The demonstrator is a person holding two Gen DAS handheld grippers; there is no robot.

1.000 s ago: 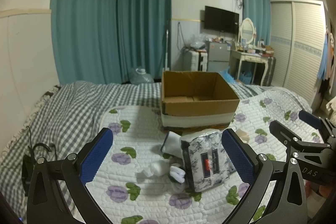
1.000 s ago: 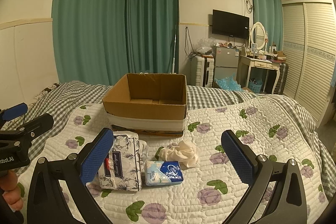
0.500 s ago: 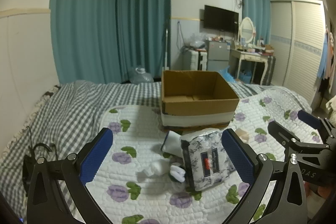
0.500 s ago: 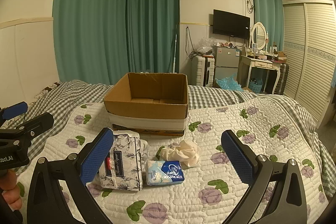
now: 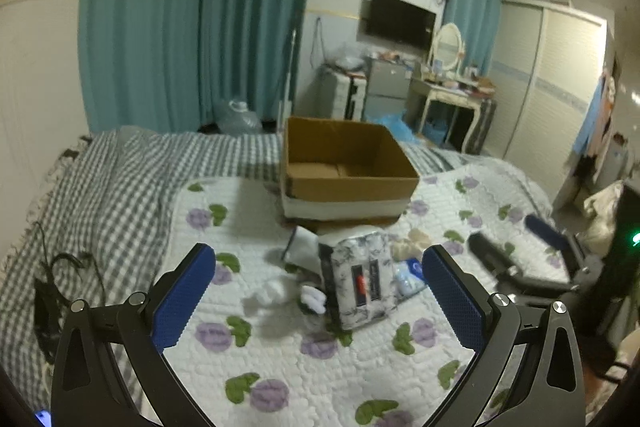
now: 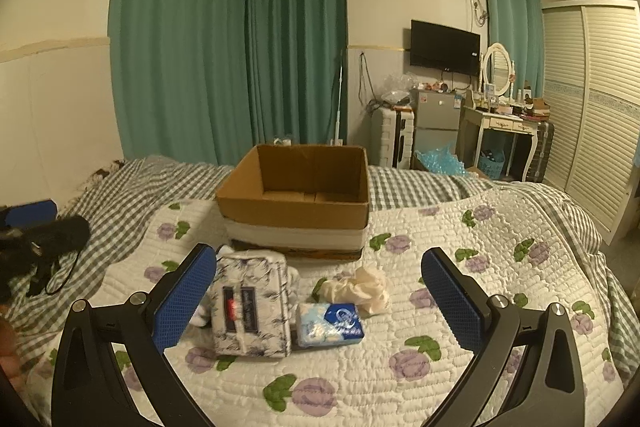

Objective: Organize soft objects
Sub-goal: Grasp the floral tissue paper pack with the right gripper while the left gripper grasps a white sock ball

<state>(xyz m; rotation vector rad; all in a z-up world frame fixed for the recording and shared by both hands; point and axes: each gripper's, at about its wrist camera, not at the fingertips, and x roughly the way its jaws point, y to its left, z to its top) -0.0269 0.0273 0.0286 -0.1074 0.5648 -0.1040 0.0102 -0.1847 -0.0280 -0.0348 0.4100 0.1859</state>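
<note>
An open, empty cardboard box (image 6: 298, 195) (image 5: 346, 167) stands on the flowered quilt. In front of it lie a floral-print tissue pack (image 6: 251, 307) (image 5: 362, 283), a blue tissue packet (image 6: 330, 323) (image 5: 408, 277), a crumpled cream cloth (image 6: 362, 287) (image 5: 412, 243) and small white socks (image 5: 294, 297). My left gripper (image 5: 318, 301) is open and empty, above the quilt short of the socks. My right gripper (image 6: 318, 301) is open and empty, just before the floral pack and blue packet.
A grey checked blanket (image 5: 100, 187) covers the bed's left and far side. A black cable (image 5: 52, 287) lies at the left edge. Beyond the bed are teal curtains (image 6: 240, 47), a dresser (image 6: 504, 123) and a wardrobe (image 6: 592, 99).
The left gripper has pulled back and tilted, so the objects and box sit higher and farther in its view. The right gripper has moved slightly forward toward the packs. Both stay open.
</note>
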